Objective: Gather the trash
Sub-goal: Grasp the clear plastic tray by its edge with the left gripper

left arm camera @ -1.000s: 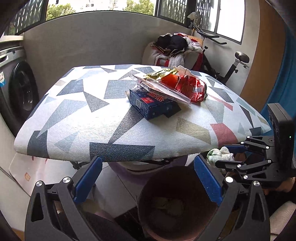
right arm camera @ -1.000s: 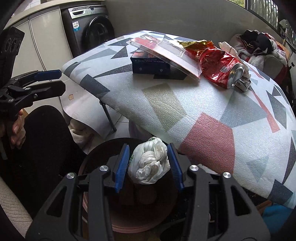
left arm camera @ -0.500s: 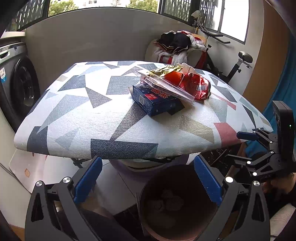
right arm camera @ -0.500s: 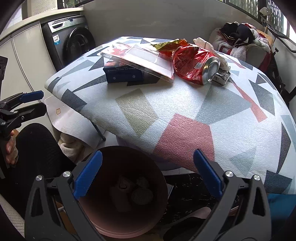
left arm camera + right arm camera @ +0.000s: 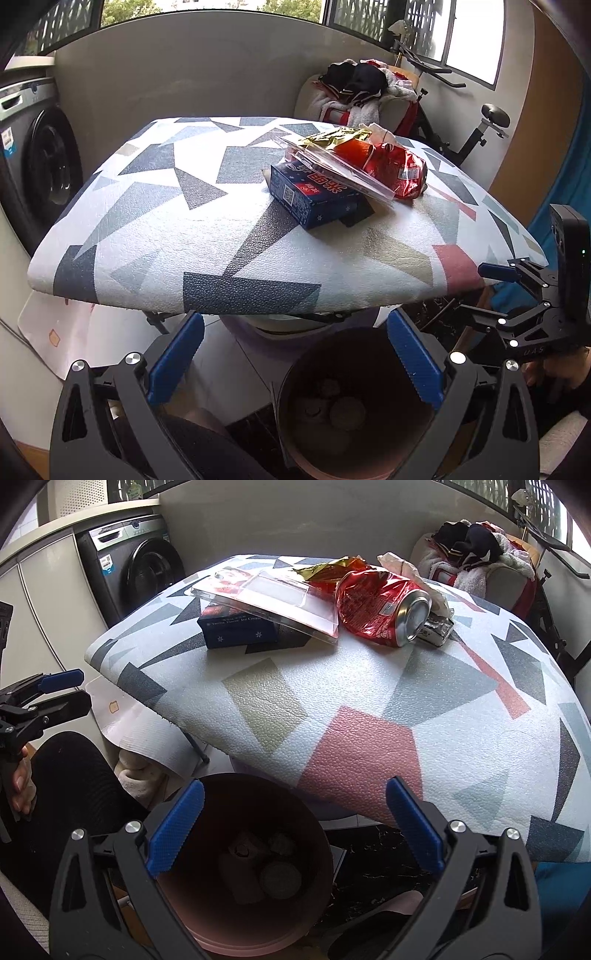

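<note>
A brown trash bin (image 5: 354,406) (image 5: 251,867) stands on the floor below the table's front edge, with several pieces of trash inside. On the table lie a blue box (image 5: 314,195) (image 5: 240,627), a clear plastic pack (image 5: 340,170) (image 5: 269,594) on top of it, a crushed red can (image 5: 399,170) (image 5: 384,609), a gold wrapper (image 5: 325,570) and a small silver pack (image 5: 437,627). My left gripper (image 5: 295,354) is open and empty above the bin. My right gripper (image 5: 291,827) is open and empty, also above the bin.
The table (image 5: 155,229) (image 5: 369,716) has a geometric-patterned cover. A washing machine (image 5: 136,568) stands at the left. A chair with piled clothes (image 5: 358,92) and an exercise bike (image 5: 480,125) stand behind the table. The person's dark-clad leg (image 5: 70,775) is by the bin.
My right gripper opened and let go of the white crumpled bag, which is now out of sight in the bin. Both grippers rose a little toward the table.
</note>
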The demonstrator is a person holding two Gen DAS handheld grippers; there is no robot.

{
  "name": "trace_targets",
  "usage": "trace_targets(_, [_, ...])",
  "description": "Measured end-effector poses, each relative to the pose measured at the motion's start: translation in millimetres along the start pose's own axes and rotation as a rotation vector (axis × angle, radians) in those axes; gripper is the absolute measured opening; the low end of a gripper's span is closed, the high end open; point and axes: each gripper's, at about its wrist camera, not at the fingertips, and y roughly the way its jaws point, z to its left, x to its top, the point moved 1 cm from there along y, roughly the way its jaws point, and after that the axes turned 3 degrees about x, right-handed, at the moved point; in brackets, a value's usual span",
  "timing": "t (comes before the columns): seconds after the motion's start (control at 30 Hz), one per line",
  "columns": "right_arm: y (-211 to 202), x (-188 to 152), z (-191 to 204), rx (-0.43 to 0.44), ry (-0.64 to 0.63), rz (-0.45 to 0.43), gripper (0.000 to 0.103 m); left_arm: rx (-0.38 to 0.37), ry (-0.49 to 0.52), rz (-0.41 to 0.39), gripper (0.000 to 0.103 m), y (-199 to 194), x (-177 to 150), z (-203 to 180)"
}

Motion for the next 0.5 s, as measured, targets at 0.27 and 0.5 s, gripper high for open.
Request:
trace_targets(0.27, [-4.3,3.6,-3.3,-0.01,0.017,-0.021,0.097,-0.058,-0.05,-0.017,0.097,-3.4,9.7,8.3])
trace_targets(0.5, [-26.1,18.9,-24.2,-0.002,0.076,-0.178,0.097,-0.124,-0.099,-0.022,0.097,8.0,67.4,9.2])
